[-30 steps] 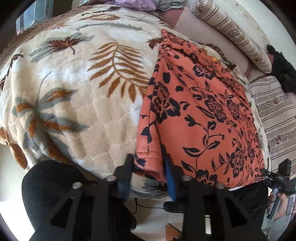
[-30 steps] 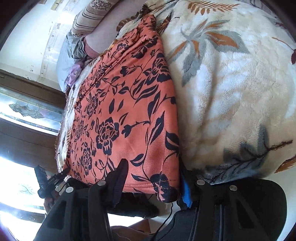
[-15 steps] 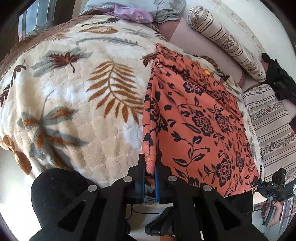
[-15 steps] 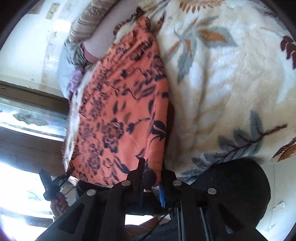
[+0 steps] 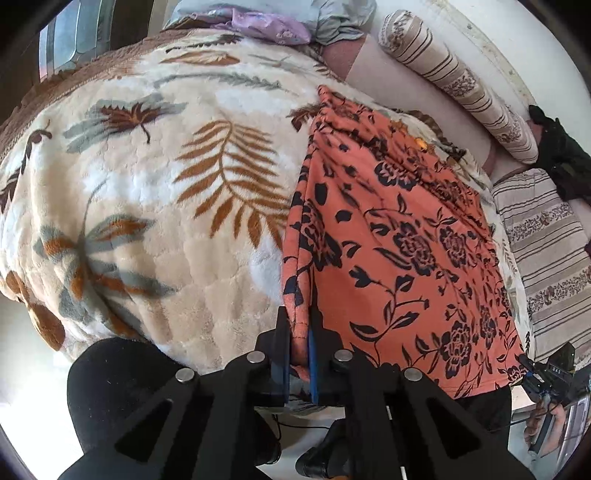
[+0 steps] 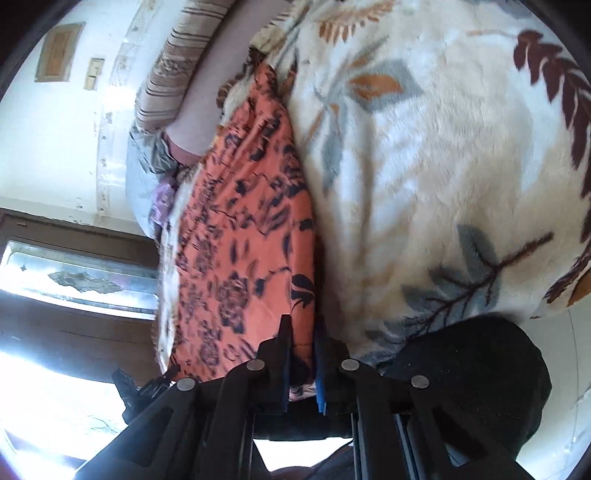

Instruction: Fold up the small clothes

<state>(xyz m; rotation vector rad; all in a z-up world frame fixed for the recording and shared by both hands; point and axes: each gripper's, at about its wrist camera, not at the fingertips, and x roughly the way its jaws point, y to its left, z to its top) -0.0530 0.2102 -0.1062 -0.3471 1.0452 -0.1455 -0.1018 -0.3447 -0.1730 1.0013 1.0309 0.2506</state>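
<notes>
We see open blanket (image 5: 155, 206) to the left of the orange cloth (image 5: 399, 236), broad and bare, with room for a gripper to pass. At the far edge a heap of lilac and grey clothes (image 5: 280, 22) blocks the way. Far right, a striped bolster (image 5: 458, 81) lies along the wall, with a striped cushion (image 5: 546, 251) and a black garment (image 5: 561, 155) beside it, crowding the cloth's right side. In the right wrist view the blanket (image 6: 443, 166) lies bare right of the cloth (image 6: 243, 229).
</notes>
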